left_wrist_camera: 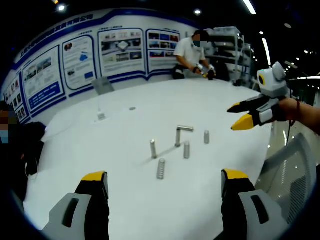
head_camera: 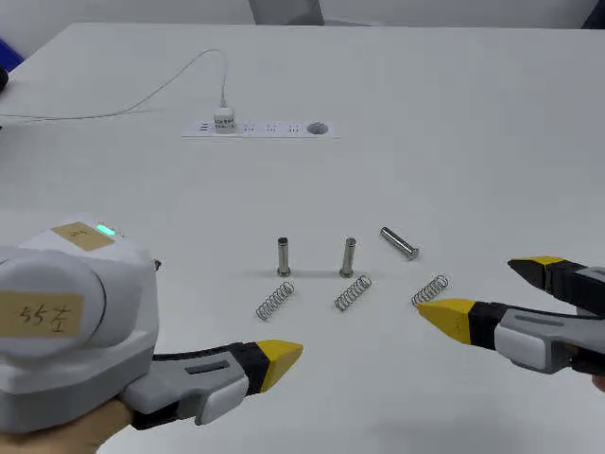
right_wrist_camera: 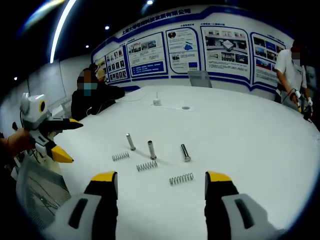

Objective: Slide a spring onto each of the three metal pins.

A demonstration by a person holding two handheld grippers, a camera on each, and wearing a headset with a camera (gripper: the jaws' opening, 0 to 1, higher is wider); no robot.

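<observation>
Two metal pins (head_camera: 283, 256) (head_camera: 349, 256) stand upright on the white table. A third pin (head_camera: 399, 242) lies on its side to their right. Three springs (head_camera: 275, 300) (head_camera: 352, 292) (head_camera: 430, 289) lie loose in a row just in front of the pins. My left gripper (head_camera: 274, 364) hovers open near the front left, well short of the springs. My right gripper (head_camera: 487, 291) is open at the right, with its near fingertip close beside the rightmost spring (right_wrist_camera: 181, 178). Nothing is between the fingers of either gripper (left_wrist_camera: 165, 179) (right_wrist_camera: 161, 177).
A white power strip (head_camera: 260, 128) with a plugged-in adapter and a trailing cable lies at the far side of the table (head_camera: 454, 142). A person (left_wrist_camera: 192, 52) works at a bench beyond it. Another person (right_wrist_camera: 92, 92) sits at the table's edge.
</observation>
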